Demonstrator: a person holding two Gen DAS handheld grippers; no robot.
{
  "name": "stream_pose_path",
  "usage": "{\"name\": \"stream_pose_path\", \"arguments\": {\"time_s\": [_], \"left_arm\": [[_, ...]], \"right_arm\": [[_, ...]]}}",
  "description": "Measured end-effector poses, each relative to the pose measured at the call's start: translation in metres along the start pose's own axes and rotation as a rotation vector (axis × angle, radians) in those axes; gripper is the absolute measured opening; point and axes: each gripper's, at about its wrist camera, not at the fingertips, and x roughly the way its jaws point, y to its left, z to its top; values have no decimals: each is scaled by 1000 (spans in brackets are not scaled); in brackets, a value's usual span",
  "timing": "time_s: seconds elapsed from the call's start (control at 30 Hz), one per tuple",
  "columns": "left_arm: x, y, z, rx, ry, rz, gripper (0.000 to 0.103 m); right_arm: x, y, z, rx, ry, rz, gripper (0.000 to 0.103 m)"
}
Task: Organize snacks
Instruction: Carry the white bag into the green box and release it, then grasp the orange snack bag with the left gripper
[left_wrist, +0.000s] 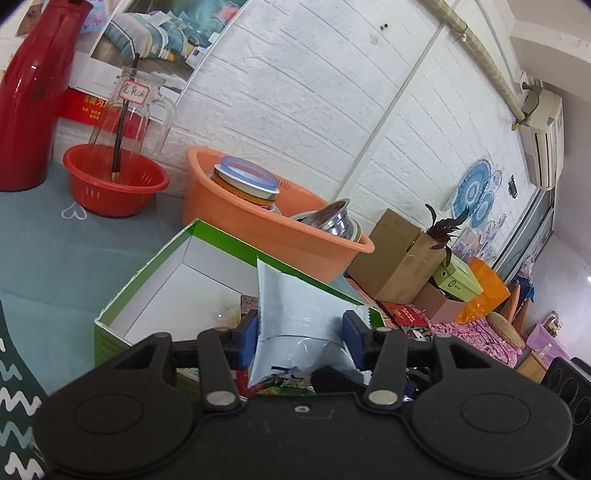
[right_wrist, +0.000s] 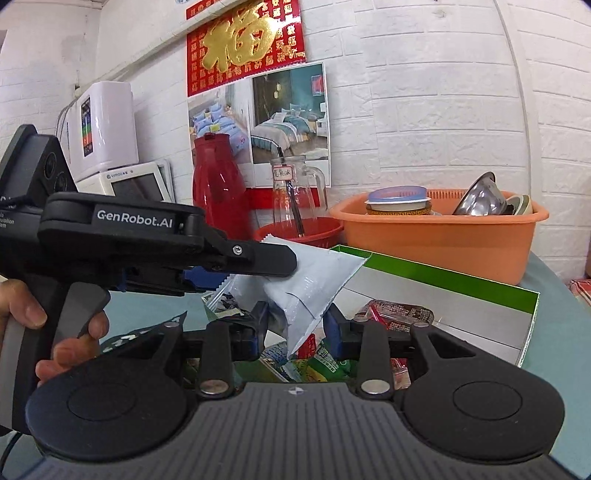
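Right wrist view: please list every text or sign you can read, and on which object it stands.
"GenRobot.AI": on the left gripper, seen from the side.
"福", in gold: on the red wall poster; its small characters are too small to read.
"vimoo", uncertain: on the white tablet frame.
Handwritten label on the glass pitcher: blurred.
Print on the snack packets in the green box: too small.

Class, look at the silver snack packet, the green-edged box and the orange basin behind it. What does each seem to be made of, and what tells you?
Snack packet: likely foil-lined plastic film; silvery sheen, creases, a serrated sealed edge.
Box: seemingly printed cardboard; glossy green outside, plain white inside, thin folded walls.
Basin: probably moulded plastic; uniform matte orange, rounded rim, slotted upper wall.
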Motion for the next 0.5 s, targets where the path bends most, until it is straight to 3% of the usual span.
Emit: {"name": "stream_pose_path", "arguments": {"time_s": [0.03,0.07,0.13,0.27,0.5], "left_arm": [[2,1,-1,2,4,23,75],[3,1,-3,2,2,40,103],[-2,-1,-8,7,-24,73,103],[-10,-7,-9,43,-24,85,103],[-36,-30,-8,58,-33,76,103]], "right_arm": [[3,1,-1,-16,12,-11,63],[7,3,-3,-41,25,-30,67],[9,8,-8,-93,40,-58,103],[-1,17,-14,-182,15,-91,103],[-29,25,-3,-185,-23,-102,103]]}}
